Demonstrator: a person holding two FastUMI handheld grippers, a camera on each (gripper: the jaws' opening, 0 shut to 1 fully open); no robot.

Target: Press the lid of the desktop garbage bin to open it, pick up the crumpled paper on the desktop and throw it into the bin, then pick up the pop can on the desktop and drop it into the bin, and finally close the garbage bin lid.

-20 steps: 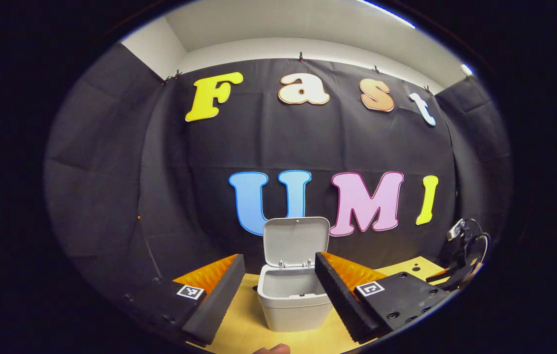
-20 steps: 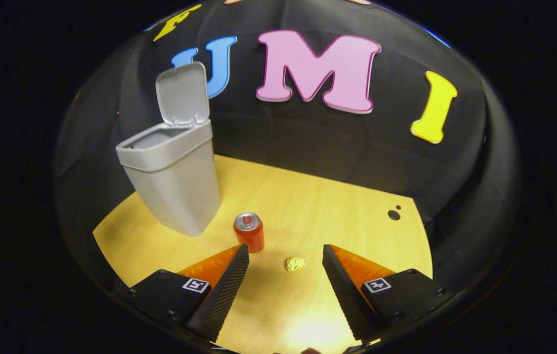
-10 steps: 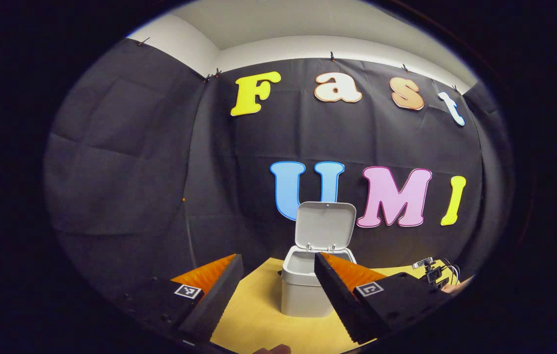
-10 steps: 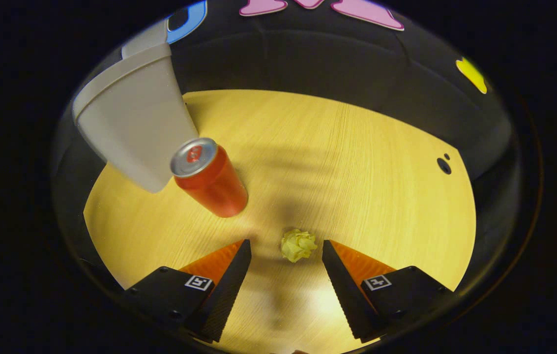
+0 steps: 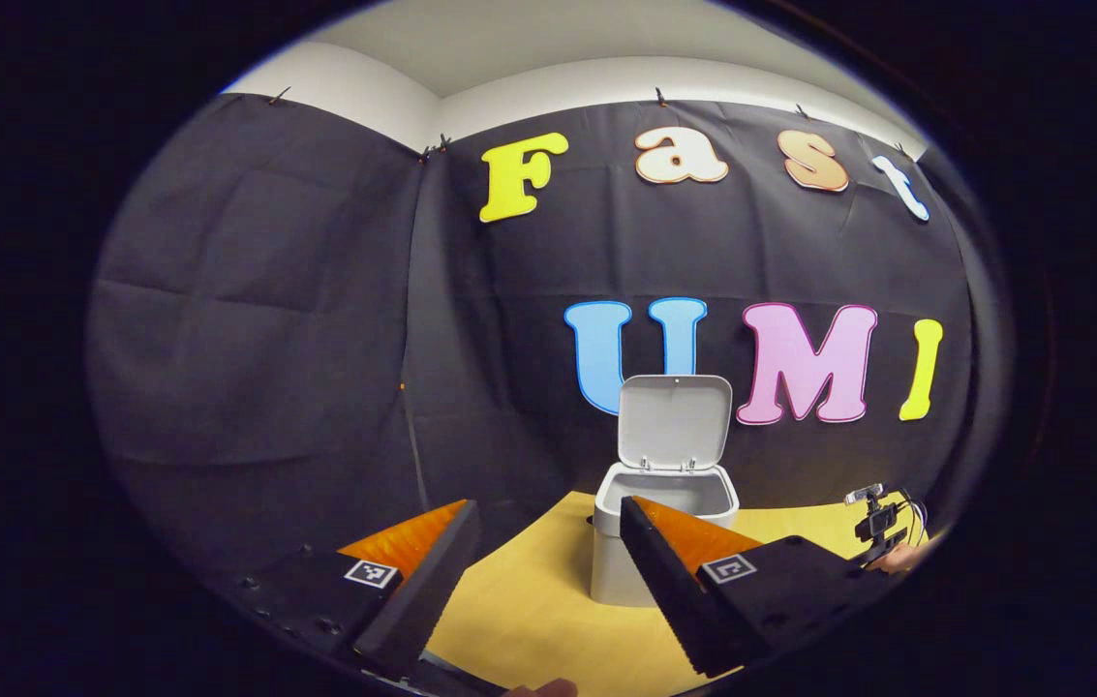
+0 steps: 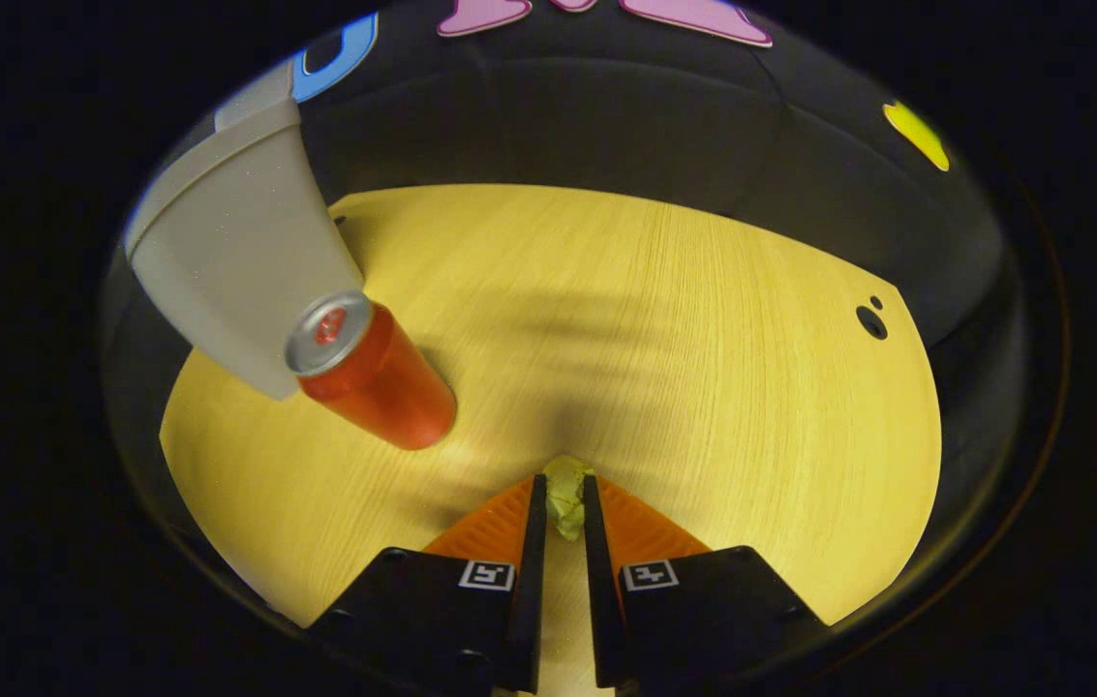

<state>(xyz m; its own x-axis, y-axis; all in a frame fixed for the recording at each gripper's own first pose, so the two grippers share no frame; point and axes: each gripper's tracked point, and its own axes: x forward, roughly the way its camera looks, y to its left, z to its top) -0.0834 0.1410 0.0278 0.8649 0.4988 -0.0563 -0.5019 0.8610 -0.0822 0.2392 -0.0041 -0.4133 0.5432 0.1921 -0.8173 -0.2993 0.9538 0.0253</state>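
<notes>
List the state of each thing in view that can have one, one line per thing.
Grey plastic desktop bin: upright on the table, mouth open.
Grey hinged bin lid: raised, standing open.
Red pop can: upright on the table beside the bin.
Yellow crumpled paper: pinched between the fingers.
Right gripper: shut on the paper.
Left gripper: open, empty.

Dim booth; soft shadows (edges fisheye-bent).

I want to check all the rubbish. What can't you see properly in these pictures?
- Crumpled paper, right gripper view: mostly hidden between the right gripper fingers.
- Bin bottom inside, left gripper view: hidden by its own wall and the left gripper finger.
- Bin top and lid, right gripper view: cut off by the edge.
- Pop can base, right gripper view: its far side is hidden.
</notes>
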